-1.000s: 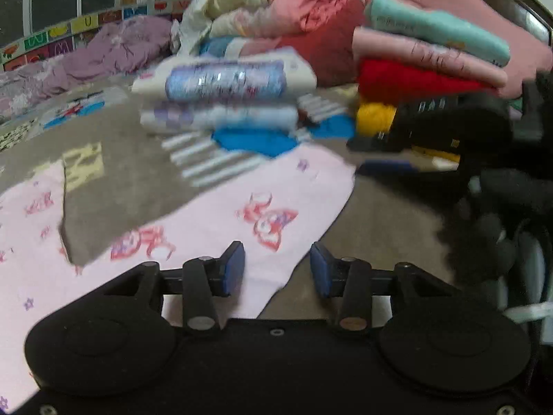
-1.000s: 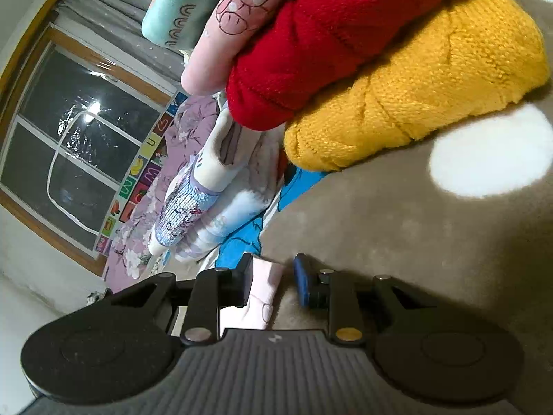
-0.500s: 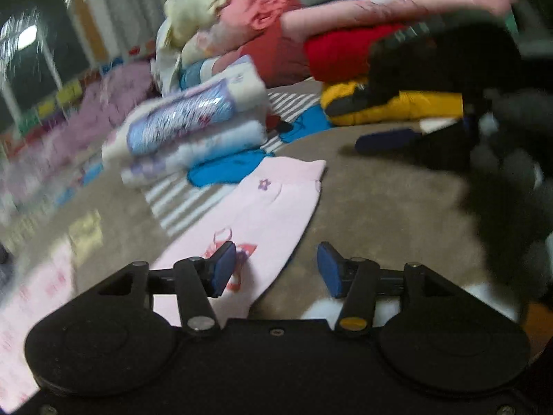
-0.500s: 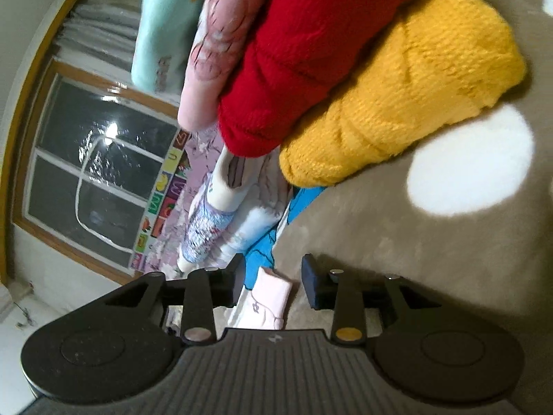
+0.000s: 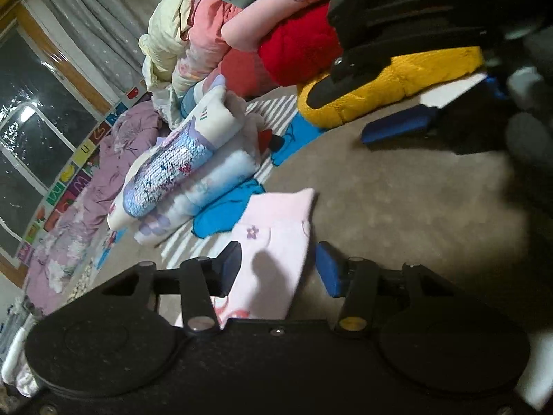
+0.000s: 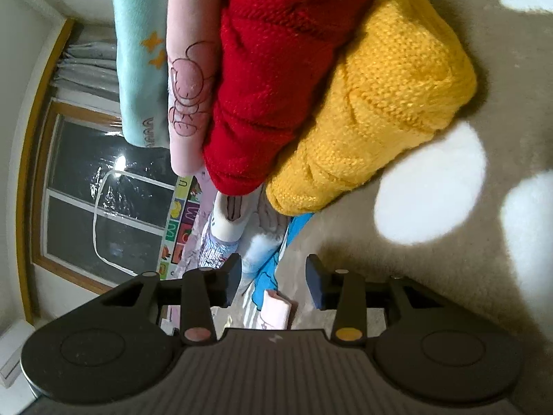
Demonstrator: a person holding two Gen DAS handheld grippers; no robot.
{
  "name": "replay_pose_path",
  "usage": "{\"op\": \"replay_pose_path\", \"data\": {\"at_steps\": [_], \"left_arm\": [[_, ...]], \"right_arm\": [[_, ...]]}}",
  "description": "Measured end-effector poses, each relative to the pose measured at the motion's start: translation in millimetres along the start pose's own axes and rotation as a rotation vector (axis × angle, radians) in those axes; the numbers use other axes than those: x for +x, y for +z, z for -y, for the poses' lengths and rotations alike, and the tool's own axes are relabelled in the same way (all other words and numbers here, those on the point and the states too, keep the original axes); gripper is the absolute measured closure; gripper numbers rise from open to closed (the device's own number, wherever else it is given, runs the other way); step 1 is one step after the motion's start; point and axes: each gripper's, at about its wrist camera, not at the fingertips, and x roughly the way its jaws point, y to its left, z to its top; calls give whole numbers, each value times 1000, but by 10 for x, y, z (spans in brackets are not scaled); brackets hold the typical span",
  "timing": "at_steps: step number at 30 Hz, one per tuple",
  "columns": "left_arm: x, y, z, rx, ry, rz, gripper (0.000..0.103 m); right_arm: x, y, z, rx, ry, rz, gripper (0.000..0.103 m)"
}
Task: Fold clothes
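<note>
I've got the pink trousers running lengthwise between my left gripper fingers, part-spread, gripping nothing; right gripper opening, empty, farther off.

I see a dark window with a wooden frame, grey curtains beside it, a strip of colourful alphabet tiles below, and a beige blanket with white spots.
</note>
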Motion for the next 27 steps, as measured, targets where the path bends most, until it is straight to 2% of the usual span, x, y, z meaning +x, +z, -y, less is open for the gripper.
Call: {"op": "replay_pose_path", "data": {"at_steps": [7, 11, 15, 16, 20, 23, 27], "left_arm": [[189, 154, 74, 23, 72, -60, 60], [268, 204, 73, 7, 85, -93, 79], [291, 225, 94, 5, 81, -110, 93], [276, 227, 54, -17, 79, -110, 96], [169, 228, -136, -97, 78, -95, 97], [53, 228, -427, -222, 27, -69, 97], [-281, 121, -1031, -460, -90, 34, 98]], "right_arm": [[14, 23, 37, 28, 24, 10, 61], [3, 43, 86, 74, 51, 30, 61], [17, 47, 102, 96, 69, 43, 61], [25, 46, 98, 94, 70, 44, 61], [6, 38, 85, 103, 99, 52, 56], [-31, 22, 58, 103, 142, 49, 51], [-56, -55, -97, 24, 211, 1, 51]]}}
